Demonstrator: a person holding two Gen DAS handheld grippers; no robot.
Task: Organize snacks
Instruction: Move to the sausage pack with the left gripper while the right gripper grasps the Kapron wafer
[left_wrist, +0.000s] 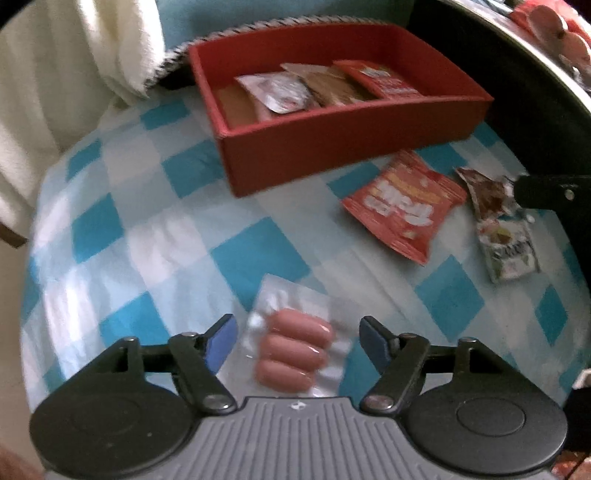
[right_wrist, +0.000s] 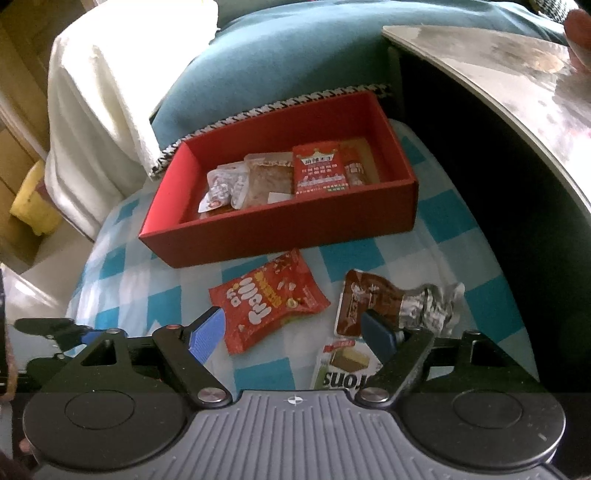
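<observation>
A clear pack of three sausages (left_wrist: 295, 350) lies on the blue-and-white checked cloth (left_wrist: 147, 236). My left gripper (left_wrist: 299, 341) is open astride the pack, with both blue pads clear of it. The red box (left_wrist: 332, 125) (right_wrist: 277, 236) stands farther back and holds several packets, among them a red one (right_wrist: 319, 168) and a white one (left_wrist: 277, 92). My right gripper (right_wrist: 291, 332) is open just short of a red snack bag (right_wrist: 269, 299) (left_wrist: 402, 206). Its right finger overlaps a brown packet (right_wrist: 369, 302). A white-and-green packet (right_wrist: 343, 363) lies below that one.
A white towel (right_wrist: 96, 122) and a teal cushion (right_wrist: 277, 62) lie behind the box. A round metal tabletop (right_wrist: 517, 81) overhangs on the right, dark beneath it. The left gripper's black finger (right_wrist: 55, 332) shows at the left edge of the right wrist view.
</observation>
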